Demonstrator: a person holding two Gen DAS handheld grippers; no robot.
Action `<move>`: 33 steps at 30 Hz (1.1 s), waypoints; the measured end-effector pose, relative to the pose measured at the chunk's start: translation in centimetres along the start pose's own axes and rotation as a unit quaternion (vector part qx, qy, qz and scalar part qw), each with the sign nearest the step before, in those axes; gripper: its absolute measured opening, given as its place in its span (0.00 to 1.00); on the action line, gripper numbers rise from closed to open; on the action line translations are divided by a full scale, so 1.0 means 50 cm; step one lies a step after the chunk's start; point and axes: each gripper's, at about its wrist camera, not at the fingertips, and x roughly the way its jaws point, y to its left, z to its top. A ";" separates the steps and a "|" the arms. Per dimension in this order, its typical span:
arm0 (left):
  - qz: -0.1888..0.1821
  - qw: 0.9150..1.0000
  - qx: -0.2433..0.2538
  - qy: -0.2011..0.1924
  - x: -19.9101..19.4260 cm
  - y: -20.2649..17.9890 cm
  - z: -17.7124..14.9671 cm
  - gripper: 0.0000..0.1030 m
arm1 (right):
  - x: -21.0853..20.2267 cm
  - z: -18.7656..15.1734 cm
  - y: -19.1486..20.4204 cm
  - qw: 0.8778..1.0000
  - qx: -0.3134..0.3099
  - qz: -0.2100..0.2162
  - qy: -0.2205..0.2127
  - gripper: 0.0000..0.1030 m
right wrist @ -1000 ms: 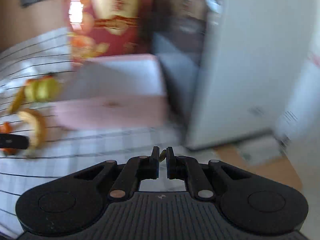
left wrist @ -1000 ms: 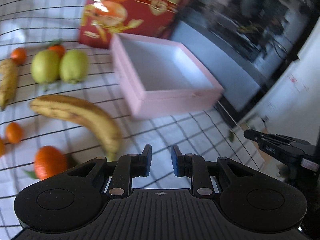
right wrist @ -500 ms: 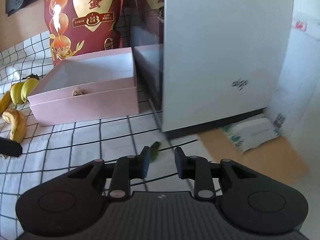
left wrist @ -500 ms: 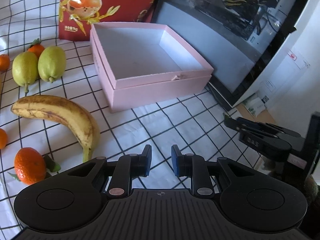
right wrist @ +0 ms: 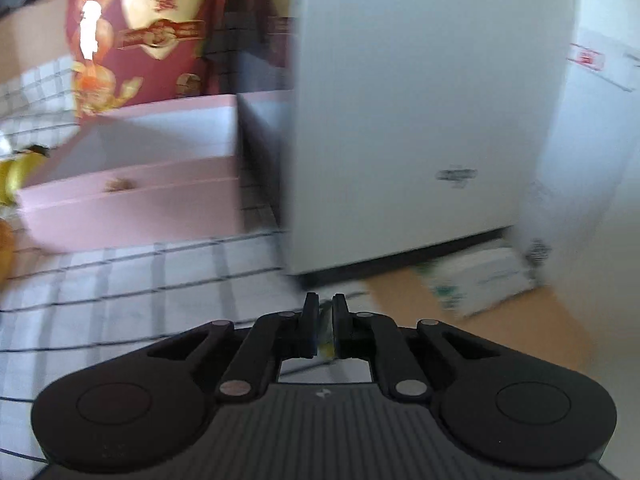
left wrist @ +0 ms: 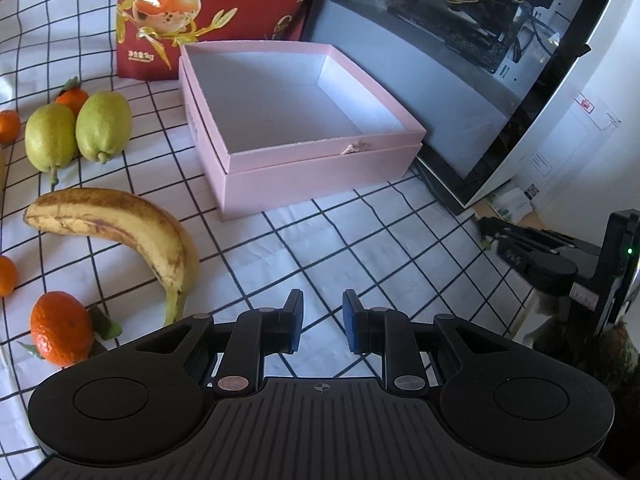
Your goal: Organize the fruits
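L gripper (left wrist: 322, 326): pads a narrow gap apart, nothing btwn, hangs over bare checked cloth (left wrist: 360, 248), tilted down.

R gripper (right wrist: 323, 326): jaws have just been closing, now all but together, a small green-yellow leaf scrap (right wrist: 326, 336) pinched btwn pads. No fruit in it. It sits at the cloth's R edge by the white PC case (right wrist: 420, 120), well apart from the fruit. R view is blurred, so fine detail is n/a.

Nearest fruit, L view: mandarin (left wrist: 62, 330), low L of the L gripper, leaf beside it. Next is the banana (left wrist: 120, 224), L-ahead. Its long axis runs far-L to near-R, curved, stem end pointing down toward the L finger and close to it. Blunt end lies further L.

Beyond: two green-yellow fruits (left wrist: 76, 132) side by side, touching or nearly so, with small mandarins (left wrist: 72, 96) behind and at the L edge.

Pink box (left wrist: 320, 184): ahead, slightly R of the banana, open and empty. Near wall faces the L gripper. Red bag (left wrist: 208, 8) stands behind it.

Judgement: all fruit lies L of the box, so the L hand is the nearer one by far. Banana looks like the likely first pick. Jaws need to widen, swing L, and close across its mid-section, i.e. square to the long axis, then carry R into the box. R hand probably has to drop the scrap first.
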 end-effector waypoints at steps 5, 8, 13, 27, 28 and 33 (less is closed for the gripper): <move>0.002 1.000 -0.006 -0.002 -0.002 0.006 -0.001 0.24 | -0.041 -0.008 -0.047 0.999 0.010 0.042 -0.026 0.11; 0.003 1.000 -0.009 -0.002 0.000 0.007 -0.001 0.24 | -0.051 -0.020 -0.034 0.998 -0.018 0.060 -0.019 0.26; 0.003 1.000 -0.006 -0.002 -0.003 0.007 -0.002 0.24 | -0.032 -0.034 -0.026 0.998 -0.043 0.041 -0.003 0.28; 0.023 0.999 -0.026 -0.013 -0.014 0.024 -0.011 0.24 | -0.056 -0.015 0.008 0.997 -0.031 0.065 -0.012 0.51; 0.029 0.999 -0.031 -0.017 -0.018 0.029 -0.012 0.24 | -0.062 -0.013 0.028 0.996 -0.042 0.082 -0.015 0.51; 0.086 0.993 -0.070 -0.045 -0.047 0.068 -0.020 0.24 | -0.100 -0.002 0.141 0.981 -0.110 0.158 -0.038 0.56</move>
